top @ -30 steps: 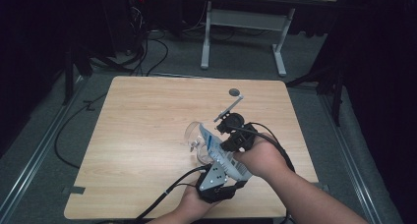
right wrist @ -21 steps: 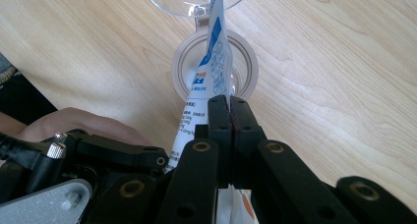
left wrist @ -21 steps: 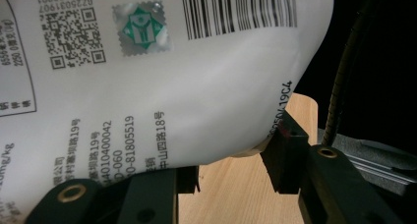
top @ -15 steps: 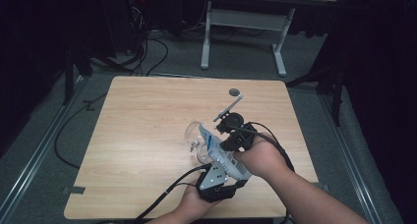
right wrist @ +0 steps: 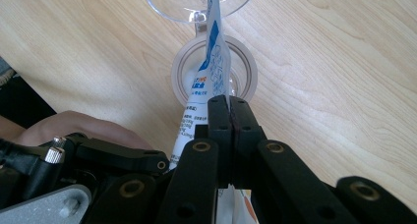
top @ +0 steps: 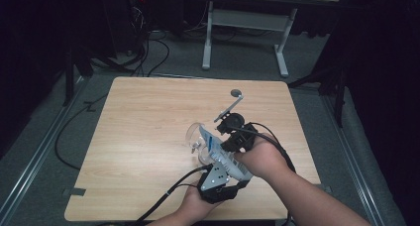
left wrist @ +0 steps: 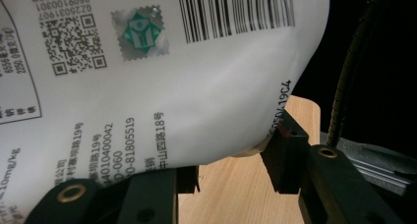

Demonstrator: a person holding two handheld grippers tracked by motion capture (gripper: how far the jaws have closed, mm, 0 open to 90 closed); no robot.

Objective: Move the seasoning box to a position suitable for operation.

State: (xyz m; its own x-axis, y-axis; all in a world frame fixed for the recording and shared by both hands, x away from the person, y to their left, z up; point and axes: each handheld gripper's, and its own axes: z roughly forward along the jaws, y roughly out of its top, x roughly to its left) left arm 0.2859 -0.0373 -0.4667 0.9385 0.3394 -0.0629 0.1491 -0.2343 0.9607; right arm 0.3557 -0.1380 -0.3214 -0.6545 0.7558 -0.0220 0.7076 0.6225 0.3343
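The pouch (top: 218,149), white with blue print, hangs above the near-right part of the table (top: 148,137), held between both grippers; its upper end tilts away from the person and reaches over the rim of the glass (top: 197,137); the glass, clear and stemmed, stands on the wood just beside the grippers.

The left gripper (top: 218,179) comes up from the near edge; in the left gripper view its jaws stand partly apart with the bulging lower body of the pouch (left wrist: 162,81) between them, the pads pressing into its sides; barcode, QR code and a green seal face that camera.

The right gripper (top: 236,137) sits farther up the pouch; in the right gripper view its jaws are pinched together on the thin edge of the pouch (right wrist: 212,67), which runs up from between the fingertips toward the bowl of the glass (right wrist: 199,5); the round foot of the glass lies flat on the wood behind the pouch.

The left gripper (right wrist: 98,160) shows low at the left of that view, below the pouch, with a hand (right wrist: 74,123) behind it.

A small dark disc (top: 236,92) lies near the far edge of the table, well apart from the glass.
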